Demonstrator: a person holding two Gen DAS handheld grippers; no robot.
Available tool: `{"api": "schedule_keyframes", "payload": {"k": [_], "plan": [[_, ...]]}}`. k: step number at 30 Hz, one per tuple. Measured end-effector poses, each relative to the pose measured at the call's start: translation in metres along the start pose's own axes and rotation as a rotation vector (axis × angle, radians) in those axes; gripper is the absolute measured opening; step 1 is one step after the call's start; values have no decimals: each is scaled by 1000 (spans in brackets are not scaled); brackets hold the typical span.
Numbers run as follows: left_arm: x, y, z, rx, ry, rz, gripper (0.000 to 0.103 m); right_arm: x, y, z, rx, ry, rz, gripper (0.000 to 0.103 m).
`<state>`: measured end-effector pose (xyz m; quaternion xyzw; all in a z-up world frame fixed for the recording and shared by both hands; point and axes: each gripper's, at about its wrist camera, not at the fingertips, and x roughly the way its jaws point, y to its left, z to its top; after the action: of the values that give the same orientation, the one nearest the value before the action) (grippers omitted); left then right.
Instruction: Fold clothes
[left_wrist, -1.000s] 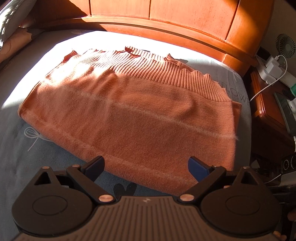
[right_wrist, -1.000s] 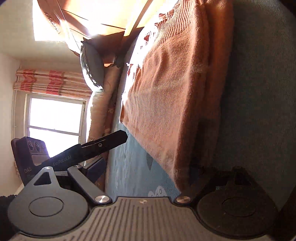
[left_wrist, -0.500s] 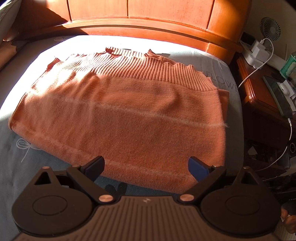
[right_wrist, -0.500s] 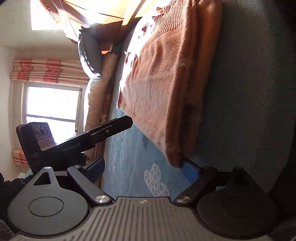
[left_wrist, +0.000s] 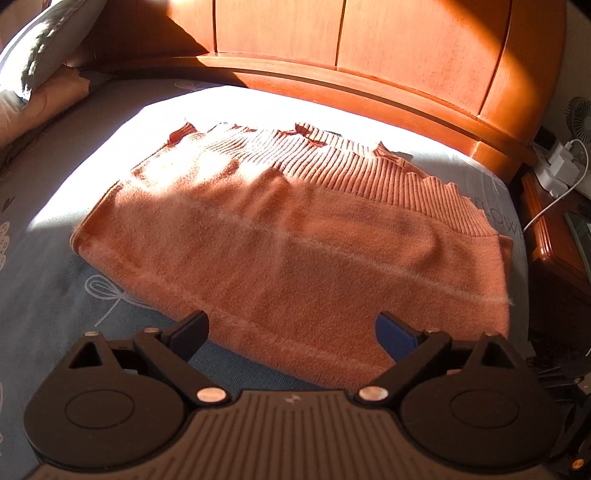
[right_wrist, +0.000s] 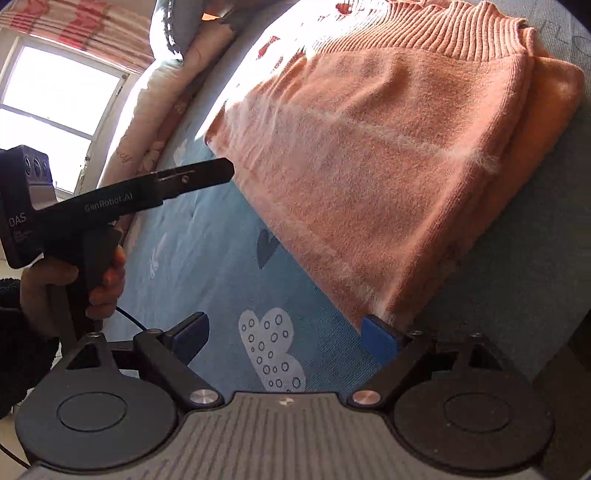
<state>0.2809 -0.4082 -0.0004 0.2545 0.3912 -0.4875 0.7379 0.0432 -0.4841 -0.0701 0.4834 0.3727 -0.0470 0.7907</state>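
An orange knit sweater (left_wrist: 295, 236) lies folded in several layers on the blue-grey bed sheet (left_wrist: 55, 295), its ribbed hem toward the headboard. My left gripper (left_wrist: 291, 328) hovers open just short of the sweater's near edge, with nothing between its fingers. In the right wrist view the same sweater (right_wrist: 369, 166) fills the upper right, its stacked fold edges showing at the right side. My right gripper (right_wrist: 286, 334) is open over the sheet, its right pad (right_wrist: 378, 338) by the sweater's near corner. The left gripper (right_wrist: 195, 173) also shows there from the side, held in a hand (right_wrist: 107, 280).
A wooden headboard (left_wrist: 351, 66) runs along the far side. Pillows (left_wrist: 40, 59) are stacked at the far left. A nightstand (left_wrist: 554, 229) with a power strip, cables and a small fan stands to the right of the bed. A window with a striped blind (right_wrist: 59, 74) is behind.
The right gripper has rolled from a sideways tilt toward level and drawn back from the sweater's corner. The left gripper has shifted slightly, still open at the near edge.
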Motion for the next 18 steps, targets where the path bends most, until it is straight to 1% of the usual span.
{"api": "schedule_keyframes", "payload": {"k": [1,2,4,7,10,11,13,14,15,18], "plan": [[-6,7,0,-6,-26,30,97,3,2,0,-13,29,-29,92],[-12,13,0,-13,-51,61,97,0,9,-1,-59,51,-50,92],[-37,21,-1,-35,-82,145,97,-3,26,3,-150,85,-101,92],[-80,31,-3,-73,-119,283,97,-1,56,31,-266,111,-131,92],[-123,41,-6,-111,-157,420,97,2,92,63,-404,109,-174,92],[-137,44,-7,-124,-169,466,97,2,107,72,-470,107,-209,92],[-165,50,-8,-150,-194,558,102,2,140,85,-622,114,-288,92],[-179,52,-10,-170,-198,598,102,2,156,90,-694,117,-327,92],[-194,54,-12,-201,-190,622,102,1,171,93,-750,122,-356,92],[-238,60,-23,-309,-153,659,102,-7,209,96,-850,151,-381,92]]}}
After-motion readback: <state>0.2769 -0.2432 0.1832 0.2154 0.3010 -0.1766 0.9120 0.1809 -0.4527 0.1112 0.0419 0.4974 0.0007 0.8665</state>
